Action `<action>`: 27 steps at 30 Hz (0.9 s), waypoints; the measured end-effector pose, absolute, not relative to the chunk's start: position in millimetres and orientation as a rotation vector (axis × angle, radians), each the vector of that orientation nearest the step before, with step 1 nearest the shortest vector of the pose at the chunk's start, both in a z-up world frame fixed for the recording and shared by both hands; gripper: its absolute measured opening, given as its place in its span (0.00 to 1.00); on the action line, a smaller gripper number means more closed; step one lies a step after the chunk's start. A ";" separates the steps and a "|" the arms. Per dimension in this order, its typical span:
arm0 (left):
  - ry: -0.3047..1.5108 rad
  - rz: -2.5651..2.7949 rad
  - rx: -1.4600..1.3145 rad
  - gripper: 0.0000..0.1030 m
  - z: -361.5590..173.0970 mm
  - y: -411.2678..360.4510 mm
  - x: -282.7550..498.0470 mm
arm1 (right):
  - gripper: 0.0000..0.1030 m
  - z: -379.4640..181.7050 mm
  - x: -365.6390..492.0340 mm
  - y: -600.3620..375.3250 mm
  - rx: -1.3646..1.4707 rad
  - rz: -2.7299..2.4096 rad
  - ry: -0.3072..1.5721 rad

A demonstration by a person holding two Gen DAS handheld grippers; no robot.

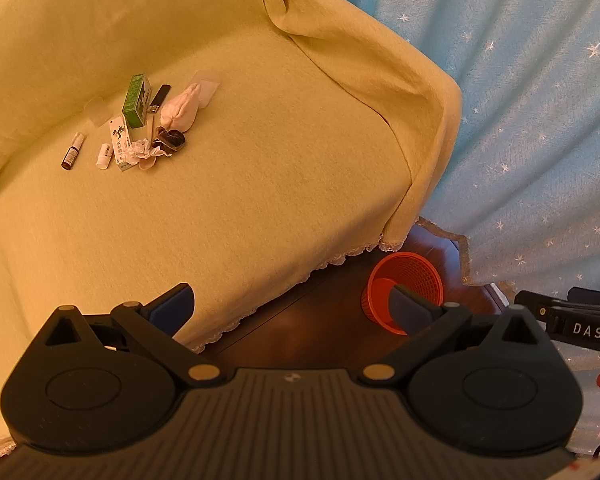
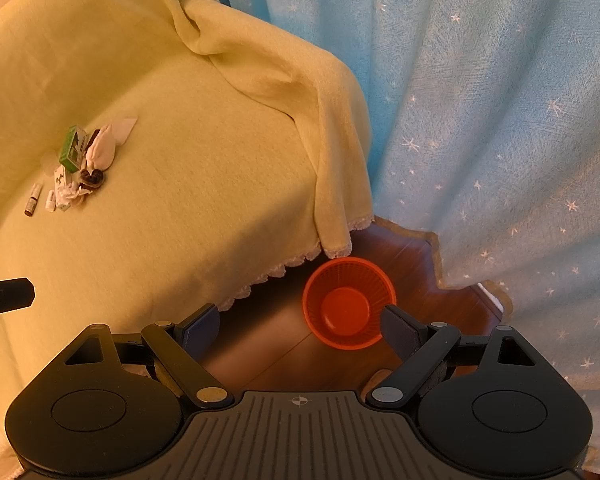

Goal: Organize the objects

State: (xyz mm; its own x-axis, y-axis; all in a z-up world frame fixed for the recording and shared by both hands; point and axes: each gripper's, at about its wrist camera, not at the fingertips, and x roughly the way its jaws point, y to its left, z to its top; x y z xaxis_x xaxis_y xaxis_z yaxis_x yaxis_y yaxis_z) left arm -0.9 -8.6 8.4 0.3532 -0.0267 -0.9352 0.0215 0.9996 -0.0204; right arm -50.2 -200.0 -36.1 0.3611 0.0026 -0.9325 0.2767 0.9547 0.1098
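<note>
So the biggest thing is the sofa [image 1: 260, 184] with a soft yellow blanket over it. Behind it, on the right, hangs a blue curtain [image 1: 532, 120] with little stars. Down on the dark wood floor [image 2: 268, 360], just past the near right corner of the sofa, stands a red basket [image 2: 349, 303]. It is upright and looks empty.

Both claws hang above the near edge of the sofa and tilt downward. The left gripper [image 1: 292, 312] has its jaws spread wide, with nothing between them. The right gripper [image 2: 300, 328] is wide open too and holds nothing.

The things to tidy lie in a small heap on the seat, far and to the left, well apart from both claws. Biggest is a pale pink cloth bundle [image 1: 180, 109]. Next comes a green box [image 1: 137, 100], then a white box with black print [image 1: 119, 142] just beside it. A dark heart-shaped thing [image 1: 171, 140] sits by a crumpled white tissue [image 1: 142, 150]. A black lighter [image 1: 160, 98] lies beside the green box. A brown bottle [image 1: 71, 152] and a small white tube [image 1: 104, 156] lie a bit to the left of the heap.

I think the job has not begun yet. A good start would be one thing on the edge of the heap, like the brown bottle, since nothing touches it. Come down from above, close the jaws across its thin side, and lift slowly. The soft blanket may sink, so do not push hard. The basket is probably where things go.
</note>
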 end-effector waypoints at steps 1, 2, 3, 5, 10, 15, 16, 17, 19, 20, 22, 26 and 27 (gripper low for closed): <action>1.209 -0.030 -0.006 0.99 8.5 -8.4 -1.0 | 0.83 -36.1 -50.4 -200.0 0.266 -0.179 1.192; 1.209 -0.028 -0.006 0.99 8.7 -8.1 -0.9 | 0.83 -35.8 -50.8 -200.3 0.268 -0.180 1.191; 1.209 -0.028 -0.006 0.99 8.5 -6.8 -0.6 | 0.83 -35.7 -50.7 -200.2 0.268 -0.180 1.192; 1.208 -0.028 -0.005 0.99 8.5 -6.2 -0.5 | 0.83 -35.8 -50.6 -200.1 0.267 -0.180 1.192; 1.205 -0.023 -0.005 0.99 7.7 -6.6 0.9 | 0.83 -36.5 -50.2 -199.9 0.269 -0.183 1.192; 1.206 -0.020 -0.003 0.99 4.1 -8.8 0.3 | 0.83 -43.3 -52.6 -198.2 0.267 -0.179 1.199; 1.210 -0.017 -0.006 0.99 2.5 -9.3 -0.1 | 0.83 -45.8 -54.4 -198.1 0.268 -0.179 1.200; 1.214 -0.013 -0.011 0.99 0.5 -9.0 -0.7 | 0.83 -48.8 -54.9 -197.9 0.265 -0.174 1.204; 1.221 -0.002 -0.024 0.99 -4.4 -8.8 -2.3 | 0.83 -55.5 -56.3 -197.9 0.260 -0.166 1.216; 1.228 0.002 -0.030 0.99 -7.4 -8.9 -3.1 | 0.83 -61.0 -56.6 -197.7 0.256 -0.159 1.226; 1.239 0.010 -0.038 0.99 -13.9 -9.5 -5.0 | 0.83 -68.6 -57.7 -199.6 0.262 -0.165 1.238; 1.258 0.033 -0.063 0.99 -29.6 -10.9 -9.2 | 0.83 -85.3 -57.1 -204.0 0.251 -0.137 1.257; 1.261 0.038 -0.068 0.99 -33.6 -12.1 -9.7 | 0.83 -89.4 -56.9 -204.9 0.248 -0.132 1.263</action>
